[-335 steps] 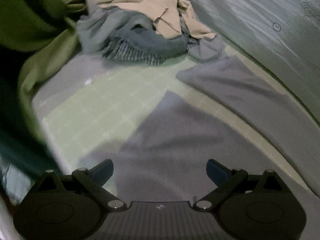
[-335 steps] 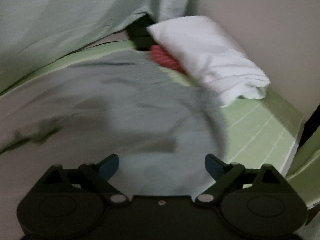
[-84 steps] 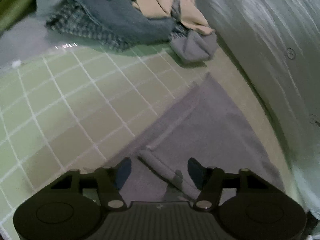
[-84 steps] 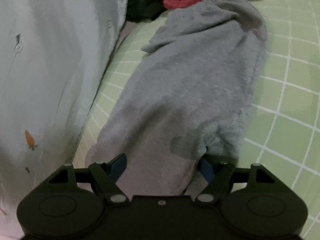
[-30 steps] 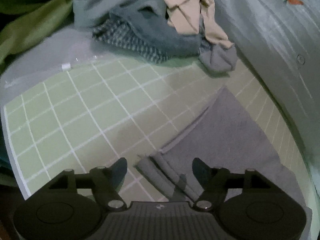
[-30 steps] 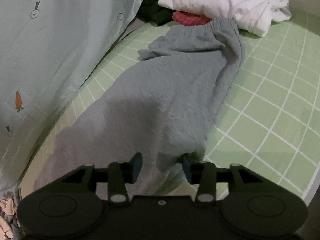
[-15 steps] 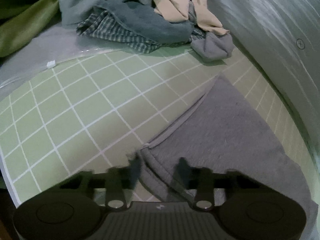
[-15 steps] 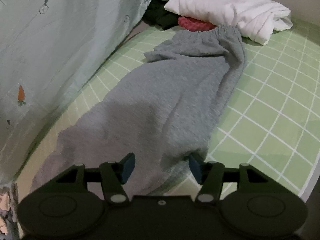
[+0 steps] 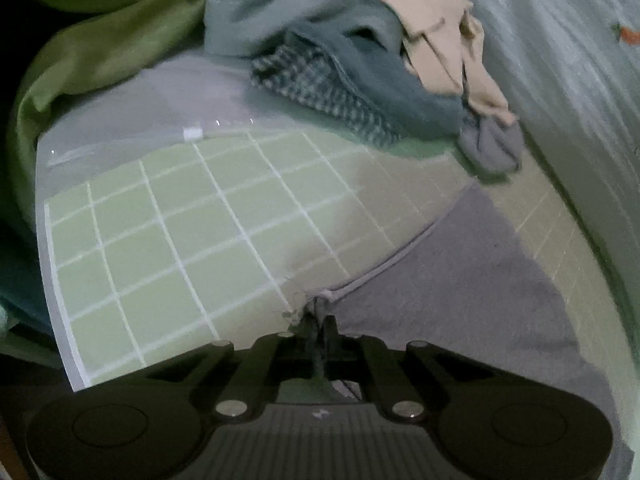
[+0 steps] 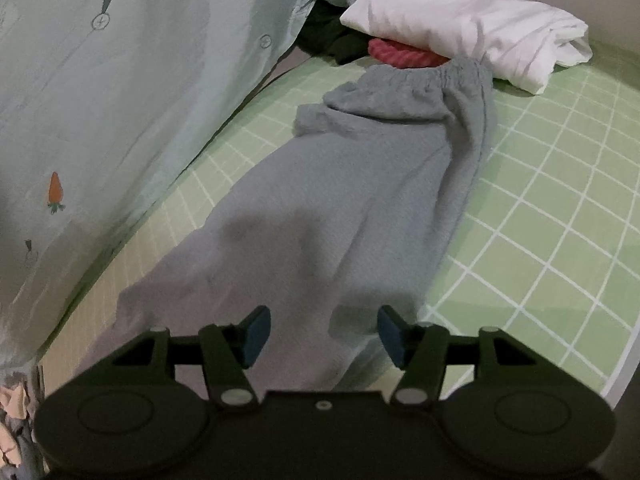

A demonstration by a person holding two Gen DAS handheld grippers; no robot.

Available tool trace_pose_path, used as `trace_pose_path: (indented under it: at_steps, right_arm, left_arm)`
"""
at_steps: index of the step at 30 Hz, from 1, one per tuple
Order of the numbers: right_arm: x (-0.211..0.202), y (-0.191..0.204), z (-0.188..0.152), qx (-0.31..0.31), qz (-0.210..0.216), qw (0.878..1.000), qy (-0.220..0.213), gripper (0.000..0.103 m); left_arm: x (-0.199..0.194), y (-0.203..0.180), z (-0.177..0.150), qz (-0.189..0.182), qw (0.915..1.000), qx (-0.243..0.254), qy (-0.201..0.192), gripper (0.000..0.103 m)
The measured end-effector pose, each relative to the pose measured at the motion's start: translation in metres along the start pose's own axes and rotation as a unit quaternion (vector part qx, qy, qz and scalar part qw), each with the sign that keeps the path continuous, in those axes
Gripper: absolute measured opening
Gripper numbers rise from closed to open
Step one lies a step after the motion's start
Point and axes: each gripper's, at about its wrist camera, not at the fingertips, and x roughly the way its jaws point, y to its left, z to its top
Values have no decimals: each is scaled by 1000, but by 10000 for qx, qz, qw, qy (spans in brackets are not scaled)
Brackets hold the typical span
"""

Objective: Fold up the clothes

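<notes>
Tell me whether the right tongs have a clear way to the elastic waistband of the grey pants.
Probably yes. The right tongs are open, hovering over the grey pants. The waistband lies exposed at the far end, with nothing on top of it; only the white pillow sits just behind.

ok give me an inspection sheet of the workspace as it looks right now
surface: green grid mat, bare at its middle.
job's things: grey sweatpants lie lengthwise on the mat, elastic waistband at the far end in the right wrist view.
clutter: heap of unfolded clothes at one end; folded white garment over a red item at the other.
grippers: left claw shut on the sweatpants' hem corner; right claw open, low over the trouser leg.
cables: nothing seen.
surroundings: pale carrot-print sheet along one side; green fabric beyond the mat.
</notes>
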Motion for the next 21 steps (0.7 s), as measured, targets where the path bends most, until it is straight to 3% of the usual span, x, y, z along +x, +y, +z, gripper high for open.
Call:
trace_pose_path:
  at_steps: [5, 9, 13, 17, 18, 19, 21]
  right_arm:
    - [0, -2, 0, 36, -1, 10000, 39, 60]
    - [0, -5, 2, 100, 51, 9999, 42, 60]
    - [0, -12, 5, 48, 86, 9999, 58, 60]
    - [-3, -22, 10, -65, 85, 9999, 79, 60]
    - [-4, -26, 11, -109, 70, 9999, 95, 60]
    - [-5, -30, 12, -154, 48, 9998, 124, 60]
    - [-3, -38, 18, -174, -7, 9998, 130, 60]
  left_arm:
    - [-19, -31, 4, -569, 9962, 556, -365, 3]
    - [-38, -94, -9, -1281, 9789, 1491, -550, 3]
    - [-59, -164, -49, -2016, 9450, 2537, -445, 3]
    - [-76, -216, -129, -2620, 8926, 3667, 106, 3]
    - [-77, -224, -152, -2672, 8778, 3965, 298, 4]
    - [-74, -230, -171, -2612, 8687, 4180, 489, 4]
    - [-62, -236, -206, -2331, 8583, 4490, 865, 8]
